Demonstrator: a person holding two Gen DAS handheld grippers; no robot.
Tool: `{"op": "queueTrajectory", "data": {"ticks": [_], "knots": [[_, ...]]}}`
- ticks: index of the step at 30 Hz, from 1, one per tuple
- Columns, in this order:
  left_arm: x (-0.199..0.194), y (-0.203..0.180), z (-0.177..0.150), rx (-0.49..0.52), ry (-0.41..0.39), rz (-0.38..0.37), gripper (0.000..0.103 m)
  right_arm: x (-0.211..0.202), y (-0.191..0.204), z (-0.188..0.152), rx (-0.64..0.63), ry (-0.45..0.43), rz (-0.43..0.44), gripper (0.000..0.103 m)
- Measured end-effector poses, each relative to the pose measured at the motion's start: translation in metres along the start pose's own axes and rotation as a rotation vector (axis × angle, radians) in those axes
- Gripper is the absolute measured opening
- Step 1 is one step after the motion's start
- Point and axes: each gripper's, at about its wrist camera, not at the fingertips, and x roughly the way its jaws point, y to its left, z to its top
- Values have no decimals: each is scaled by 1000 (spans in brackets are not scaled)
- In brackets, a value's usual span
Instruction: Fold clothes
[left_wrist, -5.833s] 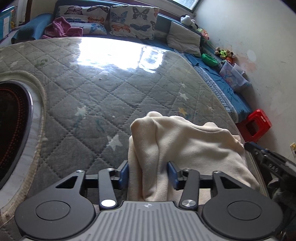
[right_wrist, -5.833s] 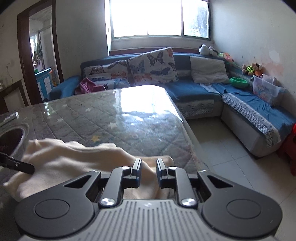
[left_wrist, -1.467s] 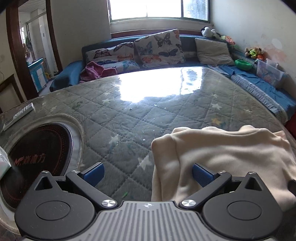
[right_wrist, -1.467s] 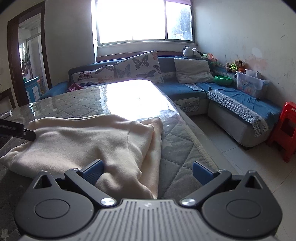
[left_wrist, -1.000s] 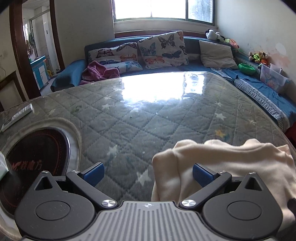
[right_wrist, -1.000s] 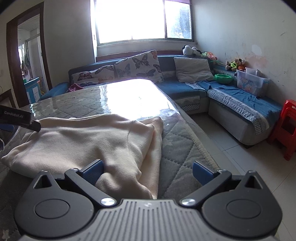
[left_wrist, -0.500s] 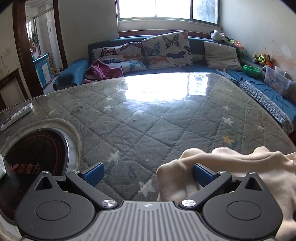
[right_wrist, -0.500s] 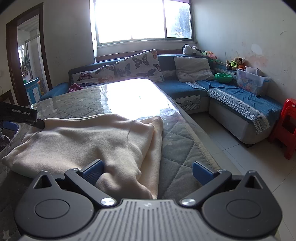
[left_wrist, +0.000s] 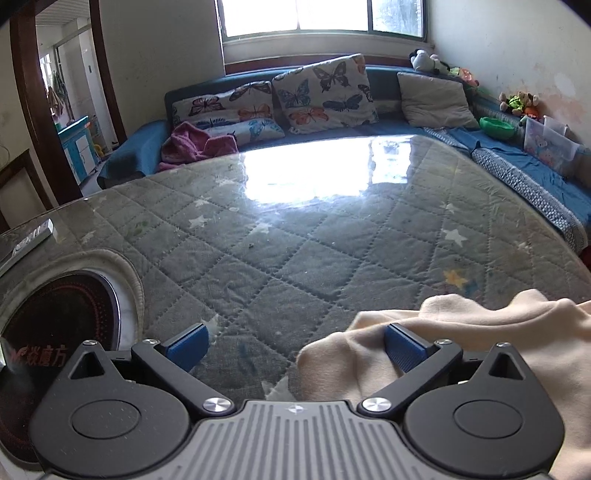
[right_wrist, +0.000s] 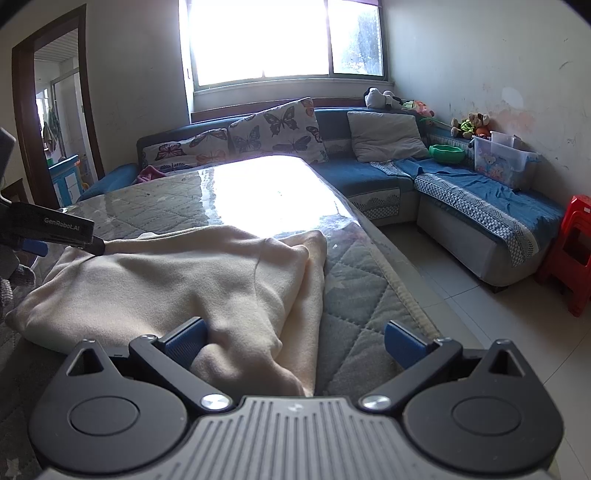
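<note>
A cream garment (right_wrist: 177, 280) lies folded in a low bundle on the grey quilted table (left_wrist: 295, 240) near its right edge. In the left wrist view the garment (left_wrist: 480, 339) fills the lower right. My left gripper (left_wrist: 295, 345) is open and empty; its right finger rests against the garment's left end. My right gripper (right_wrist: 293, 341) is open and empty, jaws wide over the garment's right edge; its left finger touches the cloth. The left gripper's body (right_wrist: 48, 225) shows at the garment's far left in the right wrist view.
A round induction hob (left_wrist: 55, 332) is set in the table at left, with a remote (left_wrist: 31, 236) beyond it. A blue sofa (right_wrist: 461, 192) with butterfly cushions (left_wrist: 325, 96) wraps the back and right. A red stool (right_wrist: 569, 251) stands on the floor at right.
Both grippers, shut on the garment 5.8 s ago, now stand open. In the last second the left gripper drew back and left, so less of the garment shows. The right gripper barely moved.
</note>
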Motion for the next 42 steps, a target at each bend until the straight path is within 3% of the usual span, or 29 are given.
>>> {"op": "queueTrajectory", "data": {"ticks": [17,42], "knots": [[-30,-6,-23,34,-39,-12,103,0,0,0,1,2,-2,103],[-58,17,-64,46,-26,7,103,-1,4,5,-8,18,-11,103]]}}
